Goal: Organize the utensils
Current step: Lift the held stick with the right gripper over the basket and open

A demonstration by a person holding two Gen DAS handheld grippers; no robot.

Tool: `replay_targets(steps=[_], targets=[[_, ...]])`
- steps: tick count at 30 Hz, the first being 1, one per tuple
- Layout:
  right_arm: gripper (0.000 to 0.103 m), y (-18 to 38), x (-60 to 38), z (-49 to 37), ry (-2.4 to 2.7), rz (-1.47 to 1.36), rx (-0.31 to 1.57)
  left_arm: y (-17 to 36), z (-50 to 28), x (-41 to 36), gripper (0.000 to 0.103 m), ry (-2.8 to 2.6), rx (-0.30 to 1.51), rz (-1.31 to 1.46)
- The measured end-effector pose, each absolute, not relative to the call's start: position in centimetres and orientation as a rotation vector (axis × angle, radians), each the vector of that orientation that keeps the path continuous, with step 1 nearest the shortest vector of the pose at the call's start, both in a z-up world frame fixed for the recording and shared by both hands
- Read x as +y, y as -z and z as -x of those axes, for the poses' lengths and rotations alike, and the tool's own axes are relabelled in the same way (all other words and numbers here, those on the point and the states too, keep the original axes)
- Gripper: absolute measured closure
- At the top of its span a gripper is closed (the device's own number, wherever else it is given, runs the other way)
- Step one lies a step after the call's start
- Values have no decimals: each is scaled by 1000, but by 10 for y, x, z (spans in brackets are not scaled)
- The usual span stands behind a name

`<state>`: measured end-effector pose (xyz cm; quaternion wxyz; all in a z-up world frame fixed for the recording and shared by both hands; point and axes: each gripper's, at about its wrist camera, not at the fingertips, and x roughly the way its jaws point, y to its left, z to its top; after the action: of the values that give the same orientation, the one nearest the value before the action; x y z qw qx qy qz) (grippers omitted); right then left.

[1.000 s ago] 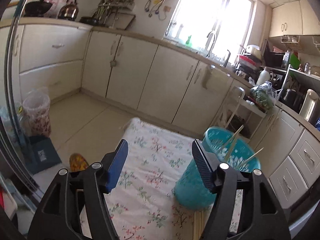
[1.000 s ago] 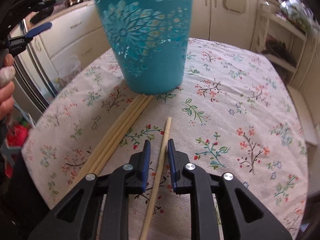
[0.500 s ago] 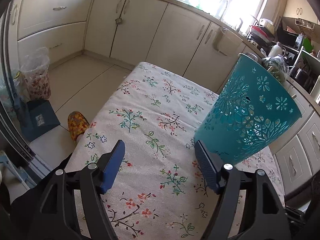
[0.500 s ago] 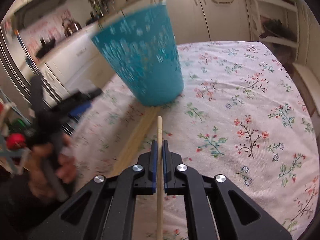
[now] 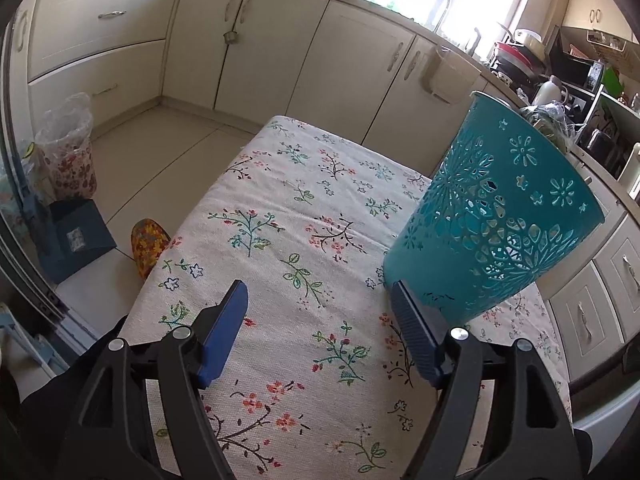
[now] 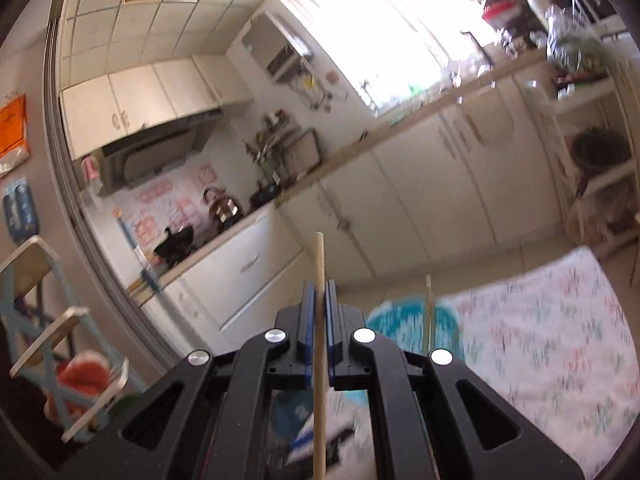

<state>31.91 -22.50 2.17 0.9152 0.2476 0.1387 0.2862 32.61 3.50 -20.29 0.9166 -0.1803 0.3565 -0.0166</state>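
1. A wooden chopstick (image 6: 319, 264), light, stiff and smooth, stands pinched in the clenched right claw (image 6: 319, 300), gripped along its shaft, tip at 12 o'clock.
2. The teal perforated utensil holder (image 5: 496, 216) stands on the floral-clothed counter (image 5: 280, 208), at 2 o'clock from the left claw (image 5: 320, 336).
3. That claw is released and empty; its right finger looks close to the holder's base, contact unclear.

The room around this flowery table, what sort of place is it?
A home kitchen, most likely. Cream cabinets run along the walls under a countertop, a kettle sits by the stove, and a tap stands at the window. The table wears a floral cloth.
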Motion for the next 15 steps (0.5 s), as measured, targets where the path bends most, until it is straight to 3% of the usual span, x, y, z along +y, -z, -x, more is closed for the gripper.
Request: replay_targets(steps=[4, 9, 15], targets=[[97, -28, -214, -368, -484, -536, 239, 205, -327, 38, 32, 36, 731, 395], [97, -9, -200, -409, -389, -509, 312, 206, -328, 40, 32, 47, 727, 407], [97, -1, -193, -410, -365, -464, 375, 207, -328, 41, 32, 53, 720, 422]])
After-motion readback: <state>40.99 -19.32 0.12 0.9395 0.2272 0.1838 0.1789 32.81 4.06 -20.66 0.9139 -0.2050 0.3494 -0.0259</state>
